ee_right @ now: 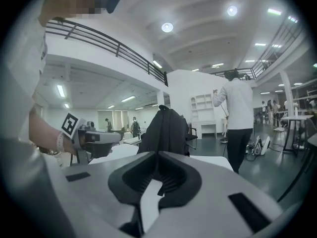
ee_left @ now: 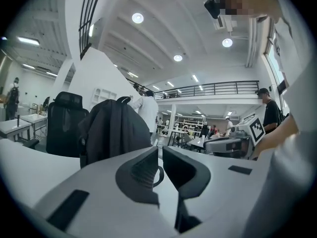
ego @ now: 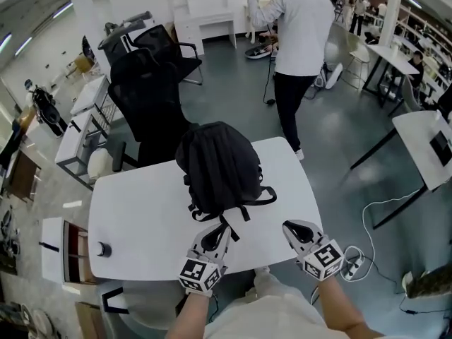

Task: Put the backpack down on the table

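A black backpack [ego: 217, 164] stands upright on a white worktop [ego: 141, 217], seen steeply from above. Its straps [ego: 244, 205] trail out from the backpack's near side and lie flat on the white surface.

Two hand-held grippers are on that same near side, both clear of the backpack's body. The left hand-held gripper [ego: 220, 229] is just in front of the backpack, with its tip close to the ends of the trailing straps. Whether it touches them cannot be told. Its jaws are drawn together with only a thin slit between them and nothing clamped — in the left gripper view, a loop of strap shows just beyond them. The right hand-held gripper [ego: 294, 226] is in front of the backpack and off to its right. Its jaws are closed together and empty, and the right gripper view looks over them at the upright backpack.

Directly behind the backpack stands a black office chair [ego: 145, 97]. Farther behind and to the right, a person in a white top [ego: 300, 27] stands on the grey floor. Well to the backpack's left, a small dark round object [ego: 104, 248] sits on the worktop. To its right — down on the floor — lies a power strip [ego: 353, 263] with a white cable.
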The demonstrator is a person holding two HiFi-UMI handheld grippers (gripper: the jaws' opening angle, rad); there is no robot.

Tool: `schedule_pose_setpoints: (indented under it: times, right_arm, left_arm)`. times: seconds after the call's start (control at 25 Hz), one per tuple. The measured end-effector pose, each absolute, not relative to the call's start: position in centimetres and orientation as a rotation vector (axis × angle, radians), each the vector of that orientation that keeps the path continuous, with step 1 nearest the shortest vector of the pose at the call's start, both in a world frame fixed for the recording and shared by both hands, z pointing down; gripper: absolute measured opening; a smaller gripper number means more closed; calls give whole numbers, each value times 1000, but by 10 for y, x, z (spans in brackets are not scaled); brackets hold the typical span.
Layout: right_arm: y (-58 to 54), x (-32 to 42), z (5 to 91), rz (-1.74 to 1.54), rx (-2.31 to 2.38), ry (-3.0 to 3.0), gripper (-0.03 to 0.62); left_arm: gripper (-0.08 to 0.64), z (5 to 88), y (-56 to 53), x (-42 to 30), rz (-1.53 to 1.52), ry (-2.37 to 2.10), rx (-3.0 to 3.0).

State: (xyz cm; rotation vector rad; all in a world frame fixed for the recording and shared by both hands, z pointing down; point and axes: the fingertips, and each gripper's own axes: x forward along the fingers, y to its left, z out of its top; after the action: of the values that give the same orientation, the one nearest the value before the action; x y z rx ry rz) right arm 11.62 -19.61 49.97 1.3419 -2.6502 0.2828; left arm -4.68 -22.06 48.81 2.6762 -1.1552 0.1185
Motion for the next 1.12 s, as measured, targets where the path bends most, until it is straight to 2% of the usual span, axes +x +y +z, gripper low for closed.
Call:
schedule_pose_setpoints:
  times: [0.52,1.12]
  right_arm:
    - [-151,134,472,227,1414,-2655,18]
    - [-141,183,445,122,1364,-2661,17]
  left_arm:
    - [44,469,-167,-32,70,-1086,2702]
    - [44,444,-167,20,41,-1156,2712]
